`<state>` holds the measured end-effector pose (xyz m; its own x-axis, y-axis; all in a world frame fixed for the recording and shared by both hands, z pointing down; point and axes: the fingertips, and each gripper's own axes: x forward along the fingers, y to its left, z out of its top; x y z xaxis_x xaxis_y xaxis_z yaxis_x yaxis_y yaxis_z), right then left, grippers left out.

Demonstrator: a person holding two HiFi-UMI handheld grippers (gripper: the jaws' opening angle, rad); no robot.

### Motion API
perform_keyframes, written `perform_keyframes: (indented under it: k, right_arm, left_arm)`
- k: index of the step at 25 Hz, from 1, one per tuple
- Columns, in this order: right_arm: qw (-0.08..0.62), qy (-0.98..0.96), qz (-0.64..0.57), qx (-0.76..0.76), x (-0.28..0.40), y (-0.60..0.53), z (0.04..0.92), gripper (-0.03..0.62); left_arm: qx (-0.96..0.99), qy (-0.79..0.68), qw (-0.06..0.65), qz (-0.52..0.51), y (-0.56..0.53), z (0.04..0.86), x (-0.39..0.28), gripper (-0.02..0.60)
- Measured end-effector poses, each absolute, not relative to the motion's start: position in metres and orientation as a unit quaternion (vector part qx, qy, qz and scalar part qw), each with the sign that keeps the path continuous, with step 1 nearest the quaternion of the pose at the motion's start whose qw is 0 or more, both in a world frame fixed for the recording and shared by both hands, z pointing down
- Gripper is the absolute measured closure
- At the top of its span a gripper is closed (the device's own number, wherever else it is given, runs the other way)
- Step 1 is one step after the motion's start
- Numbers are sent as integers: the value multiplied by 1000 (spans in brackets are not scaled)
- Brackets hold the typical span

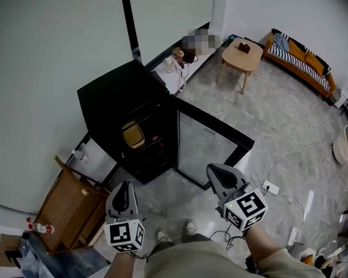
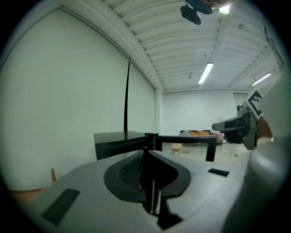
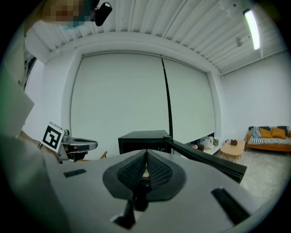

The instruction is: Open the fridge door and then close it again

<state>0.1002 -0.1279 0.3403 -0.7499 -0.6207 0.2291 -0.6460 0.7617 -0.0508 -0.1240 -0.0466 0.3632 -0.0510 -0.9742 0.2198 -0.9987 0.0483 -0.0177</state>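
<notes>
The black fridge (image 1: 127, 106) is seen standing against the pale wall, and its glass door (image 1: 211, 141) is swung wide open, so that it juts out over the stone floor (image 1: 288, 137) toward the person. Dark shelves are shown inside the open cabinet, with a yellowish object (image 1: 132, 134) set on one of them; what it is cannot be made out.

Both grippers are held in front of the person, short of the fridge and apart from it. The left gripper (image 1: 124, 187) is pointed toward the fridge front; its jaws are pressed together, and nothing is caught between them. The right gripper (image 1: 218, 175) is held near the free edge of the door without touching it — its jaws are likewise closed on nothing. In each gripper view the fridge and its door are seen beyond the closed tips, and the other gripper is seen off to the side.

A wooden cabinet (image 1: 68, 205) is placed to the left of the fridge, with a red-capped bottle (image 1: 40, 228) lying close by. Farther back, a small round wooden table (image 1: 242, 56) and an orange sofa (image 1: 299, 60) are set along the far wall. A white power strip (image 1: 271, 187) lies on the floor just beside the right gripper — its cable trails away to the right.
</notes>
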Motion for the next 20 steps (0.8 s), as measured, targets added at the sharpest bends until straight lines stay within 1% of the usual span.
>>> perform_keyframes:
  k: [4,8,11,12,13,14,15,20]
  right_arm:
    - [116,-935,33,333,78,-129,338,597]
    - [103,-937,40,331,66,-135,334,597]
    - [87,-939,49,330,70,-148,321,595]
    - [88,-938,39,332,74,-154,316,586]
    - [94,-937,25,334,80,-160,311,540]
    - [103,-936,13,338,86,-168,308,466]
    - [110,-933,6,342,93,-175,306,425]
    - [126,-917,17,378,132,-217,309,379]
  left_arm:
    - [679,-727,64,78,-34,353,-140,562]
    - [682,-724,63,80,-28,353,-154,568]
    - [683,-723,67,82,-27,355,-159,569]
    - [683,-722,68,82,-27,355,-160,569]
    - [684,-722,69,80,-28,355,-159,569]
    - [685,-721,69,78,-29,354,-159,569]
    - [685,-721,69,75,-29,353,-159,569]
    - [691,-716,72,65,-32,356,-163,571]
